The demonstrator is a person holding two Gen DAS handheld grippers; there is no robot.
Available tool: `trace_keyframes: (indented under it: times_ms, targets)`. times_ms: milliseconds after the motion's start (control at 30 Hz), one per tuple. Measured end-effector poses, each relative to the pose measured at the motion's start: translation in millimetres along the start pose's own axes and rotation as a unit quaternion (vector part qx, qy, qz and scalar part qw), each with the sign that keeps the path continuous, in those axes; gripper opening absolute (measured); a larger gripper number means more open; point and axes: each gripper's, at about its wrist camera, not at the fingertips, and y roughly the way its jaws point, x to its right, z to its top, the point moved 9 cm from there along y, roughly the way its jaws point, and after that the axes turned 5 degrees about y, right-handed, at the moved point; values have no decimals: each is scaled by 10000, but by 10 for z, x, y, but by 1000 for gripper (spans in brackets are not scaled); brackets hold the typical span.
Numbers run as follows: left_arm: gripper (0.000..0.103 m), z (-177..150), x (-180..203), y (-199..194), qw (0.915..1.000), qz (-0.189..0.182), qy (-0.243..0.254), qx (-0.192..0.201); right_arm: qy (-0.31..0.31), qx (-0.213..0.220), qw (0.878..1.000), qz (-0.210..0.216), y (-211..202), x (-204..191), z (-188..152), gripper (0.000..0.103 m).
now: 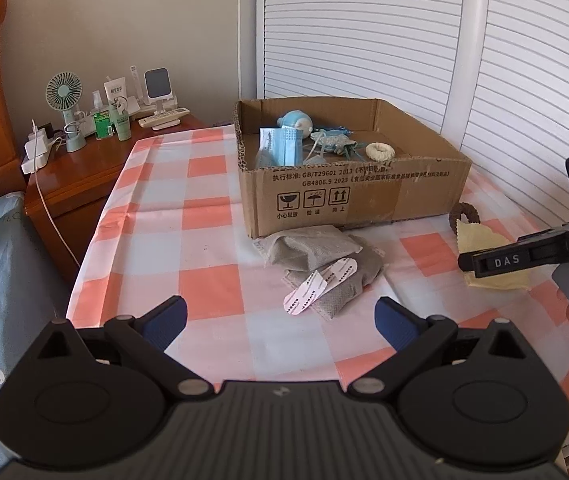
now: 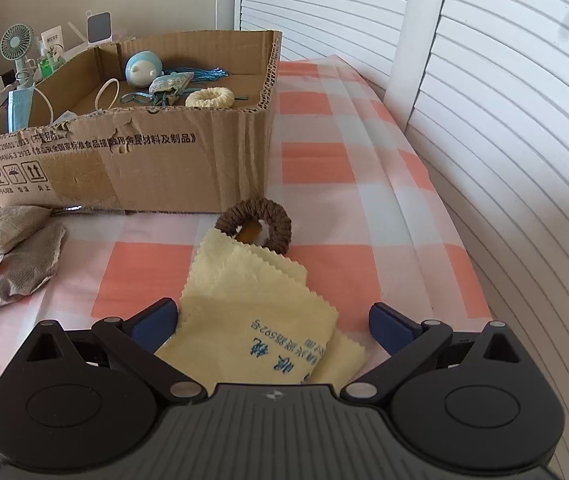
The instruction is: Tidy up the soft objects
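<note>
- Left wrist view, far left: small fan (image 1: pixel 64 92) & bottles on a wood side stand (image 1: pixel 84 176). Not part of the job.
- Left gripper (image 1: pixel 281 322): jaws wide apart, nothing in them. It hangs over the checked cloth on the bench (image 1: pixel 204 216), just short of the grey stuff.
- Grey pouches (image 1: pixel 316 264): a floppy pile w/ pink-white strips (image 1: pixel 320 286) on top, right in front of the box. Prob. light & squishy; strips may slide off. Best to pinch a thick folded bit near the mid, not a thin edge.
- Cardboard box (image 1: pixel 364 196) stands behind the pile. Inside: blue face mask (image 1: pixel 283 146), blue round toy (image 1: pixel 294 120), blue tassel thing (image 1: pixel 334 140), cream ring (image 1: pixel 380 151). So some soft things look sorted already.
- Brown ring (image 2: pixel 256 226): woolly, by the box's right corner, touching the yellow cloth's far tip. Soft but keeps its shape, I think; grab across one side of the loop.
- Yellow cloth (image 2: pixel 252 312): thin, folded, zigzag edges, blue print. Lies flat betw. the right gripper's jaws. Very light & limp; will droop when lifted. Flat on the bench, so hard to get under. Pinch where layers stack up.
- Right gripper (image 2: pixel 272 320): jaws apart, one each side of the cloth, left one touching or nearly; not squeezing yet.
- Far right: white slatted doors (image 2: pixel 504 120).
</note>
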Motion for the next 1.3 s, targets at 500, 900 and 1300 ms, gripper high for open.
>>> trace_keyframes:
  times_ms: [500,900,1300]
  targets:
    - [100,34,85,174,9997,-146,117,-178,-233,187,9993,228,-144,-126,-169,103]
    - [100,513,89,821,9988,-295,-168,-353,-331,422,9980,341,-160,-153,-170,103]
    - [100,286,-198,1150,9956,-48,-342,-876,-416,548,9966,462,-176,-146,-190,103]
